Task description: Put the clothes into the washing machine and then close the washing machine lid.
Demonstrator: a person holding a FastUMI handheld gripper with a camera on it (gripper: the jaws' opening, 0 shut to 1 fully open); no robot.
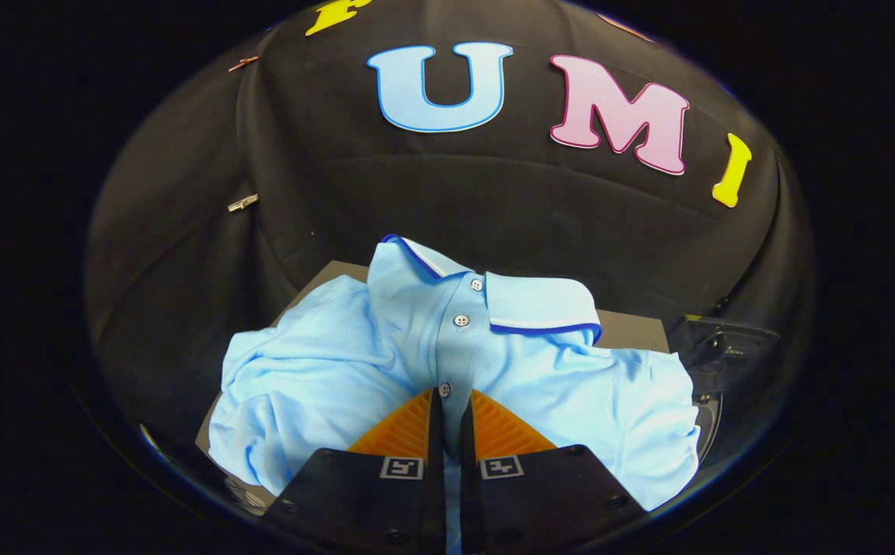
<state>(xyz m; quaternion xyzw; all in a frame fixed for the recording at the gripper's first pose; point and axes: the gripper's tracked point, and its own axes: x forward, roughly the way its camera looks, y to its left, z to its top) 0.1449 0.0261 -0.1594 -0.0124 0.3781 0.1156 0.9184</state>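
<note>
Shirt [447,362] hangs bunched, collar at twelve o'clock, button strip running twelve to six; my gripper [451,401] is clamped on that strip.

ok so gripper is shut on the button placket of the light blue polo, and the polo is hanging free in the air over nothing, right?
Not quite. The gripper is shut on the light blue polo at its button placket, as you said, but the polo isn't hanging free in the air: the gripper view shows it draped over a grey surface, whose edges show around the cloth.
</note>
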